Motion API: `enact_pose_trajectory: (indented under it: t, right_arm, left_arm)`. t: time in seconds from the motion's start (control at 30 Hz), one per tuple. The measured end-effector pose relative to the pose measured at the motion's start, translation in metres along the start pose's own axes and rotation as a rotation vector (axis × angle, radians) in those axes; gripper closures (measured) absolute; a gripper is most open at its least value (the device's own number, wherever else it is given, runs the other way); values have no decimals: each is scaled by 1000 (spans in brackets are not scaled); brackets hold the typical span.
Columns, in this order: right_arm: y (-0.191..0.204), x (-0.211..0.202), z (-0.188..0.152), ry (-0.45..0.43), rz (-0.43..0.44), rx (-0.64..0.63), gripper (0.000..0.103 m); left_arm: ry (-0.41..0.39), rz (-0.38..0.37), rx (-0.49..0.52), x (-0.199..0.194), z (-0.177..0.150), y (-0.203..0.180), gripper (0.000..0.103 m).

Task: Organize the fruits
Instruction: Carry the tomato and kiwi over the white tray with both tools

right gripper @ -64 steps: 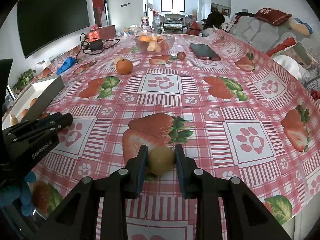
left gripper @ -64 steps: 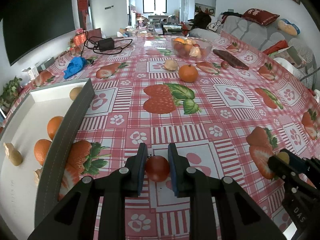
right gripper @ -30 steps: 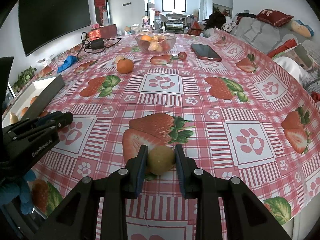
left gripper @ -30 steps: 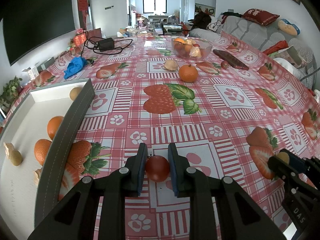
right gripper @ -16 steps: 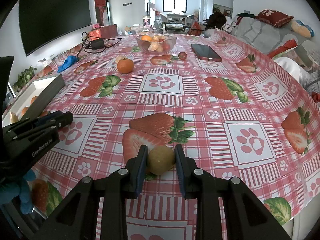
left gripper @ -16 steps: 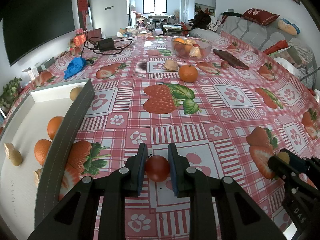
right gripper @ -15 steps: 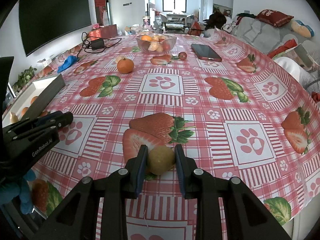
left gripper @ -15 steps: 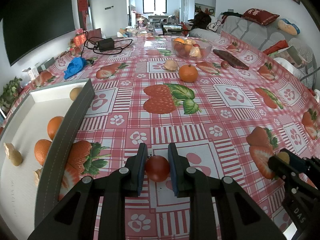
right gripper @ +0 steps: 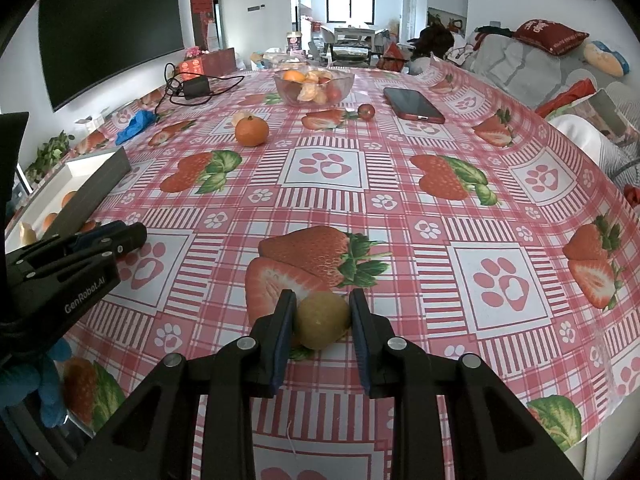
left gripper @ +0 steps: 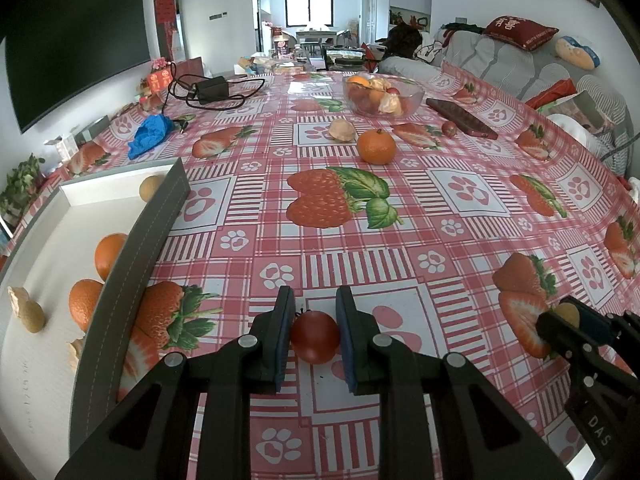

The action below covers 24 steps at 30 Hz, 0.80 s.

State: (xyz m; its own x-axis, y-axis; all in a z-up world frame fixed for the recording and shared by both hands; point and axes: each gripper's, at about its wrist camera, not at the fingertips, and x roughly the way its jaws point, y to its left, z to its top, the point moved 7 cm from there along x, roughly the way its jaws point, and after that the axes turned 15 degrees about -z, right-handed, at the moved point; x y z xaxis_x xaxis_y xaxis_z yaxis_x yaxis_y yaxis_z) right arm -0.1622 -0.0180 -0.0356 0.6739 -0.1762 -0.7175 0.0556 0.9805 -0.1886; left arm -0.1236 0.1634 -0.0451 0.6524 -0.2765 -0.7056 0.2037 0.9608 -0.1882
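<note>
Two grips loaded: left gripper (left gripper: 314,330) fingers clamped on a small red tomato (left gripper: 315,337), seated between the pads near the tips, over the worktop (left gripper: 400,216). Right gripper (right gripper: 323,322) fingers clamped on a kiwi (right gripper: 322,321), likewise between the pads.

I see the bench (left gripper: 460,216) covered in a red-and-white checked cloth printed with red strawberries, green leaves and pink paw prints. My left tool (left gripper: 315,334) is black with blue pads around a deep red tomato (left gripper: 315,337); my right tool (right gripper: 323,322), also black and blue, frames a yellow-green kiwi (right gripper: 322,320). The tray (left gripper: 132,248) is white inside with a dark grey wall. The mandarin (left gripper: 376,146) is orange, the phone (right gripper: 413,105) red, the glove (left gripper: 150,136) blue.
</note>
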Motion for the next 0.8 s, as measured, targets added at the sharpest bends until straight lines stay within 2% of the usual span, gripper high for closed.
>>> enact_pose_trajectory:
  t: [0.17,0.27,0.4,0.57,0.67,0.8]
  right_arm:
    - [0,0,0,20,9,-5,74]
    - [-2,0,2,72,60,18,74]
    - [-15,-1,4,123,107,83,74]
    - [-17,-9,11,156,150,132,74]
    - [-7,-16,20,148,166,101,74]
    - [23,-31,37,123,214,47,74]
  left_arm:
    - [12,-13,-3,0,1,1,80]
    - [48,-81,-48,-5,2,1,80]
    - [27,-161,-94,-26,8,-1,80]
    - [20,-198,-116,-51,14,7,80]
    - [4,-198,-139,-72,18,25,80]
    - [-31,-158,-157,-102,26,63,80]
